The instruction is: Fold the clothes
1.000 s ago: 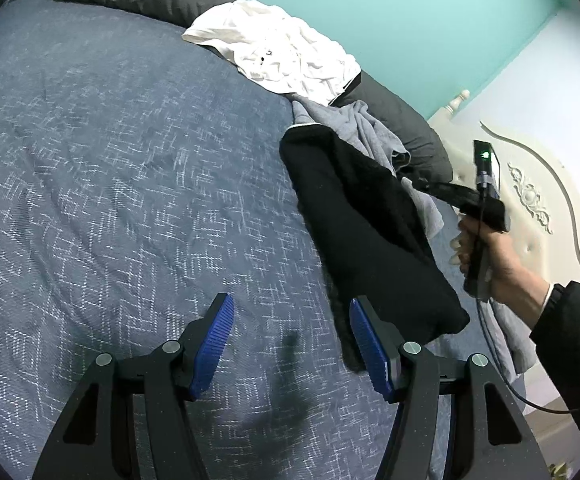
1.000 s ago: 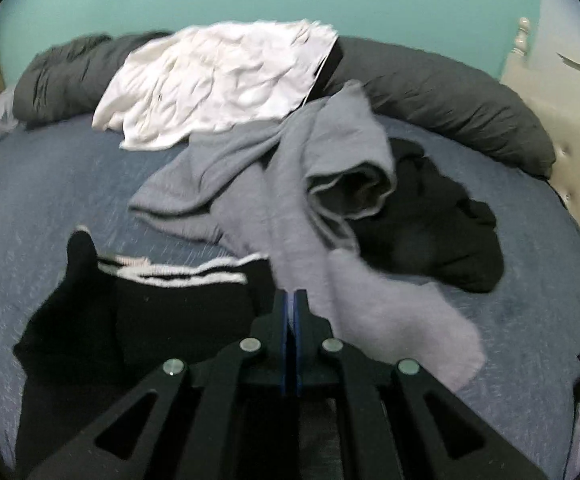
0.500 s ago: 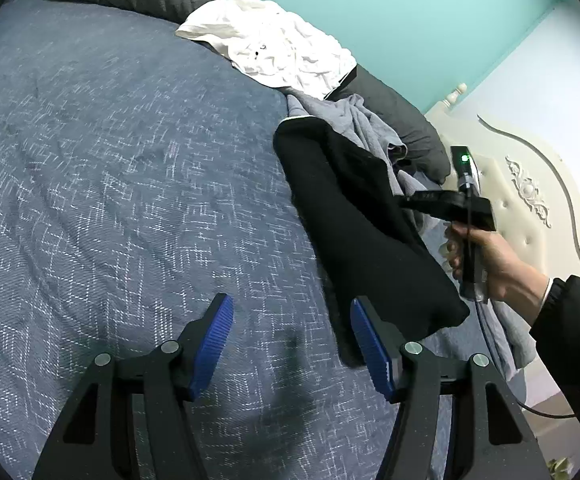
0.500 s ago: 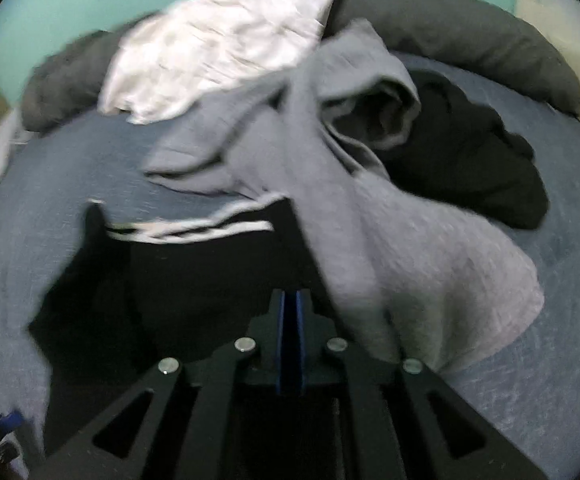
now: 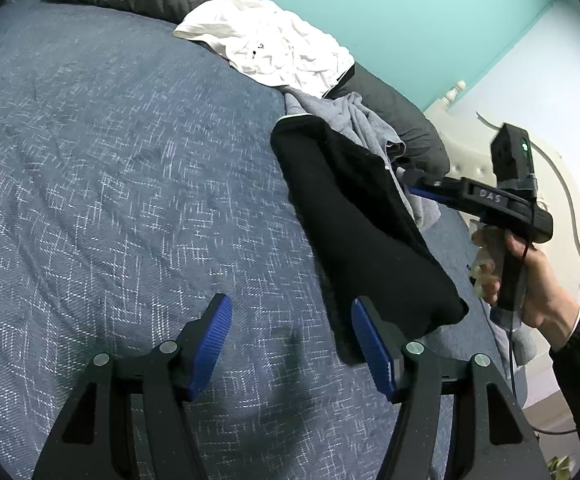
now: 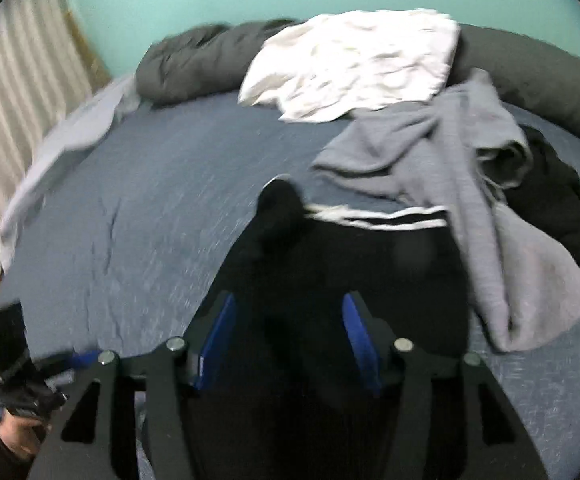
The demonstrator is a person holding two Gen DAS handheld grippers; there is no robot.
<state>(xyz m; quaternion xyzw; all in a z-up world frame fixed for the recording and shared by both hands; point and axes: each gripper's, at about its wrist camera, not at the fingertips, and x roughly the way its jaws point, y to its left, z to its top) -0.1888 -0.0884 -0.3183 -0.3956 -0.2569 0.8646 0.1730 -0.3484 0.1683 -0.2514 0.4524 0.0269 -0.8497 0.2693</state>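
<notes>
Right wrist view: the right gripper (image 6: 286, 344) has just been opening, jaws now spread over the black garment with white stripes (image 6: 370, 264), pads not pressing it. That garment lies on the blue woven bedspread (image 5: 110, 168), its far end under the grey sweatshirt (image 6: 470, 184). The left gripper (image 5: 290, 344) hangs spread and empty. Best next, I judge: pinch 2 corners and drag toward the bare left side, clear of the white shirt (image 5: 274, 48).

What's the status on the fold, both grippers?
Left gripper open over bare bedspread. Right gripper jaws just opened above black garment, nothing pinched. Grey sweatshirt overlaps its far edge.
</notes>
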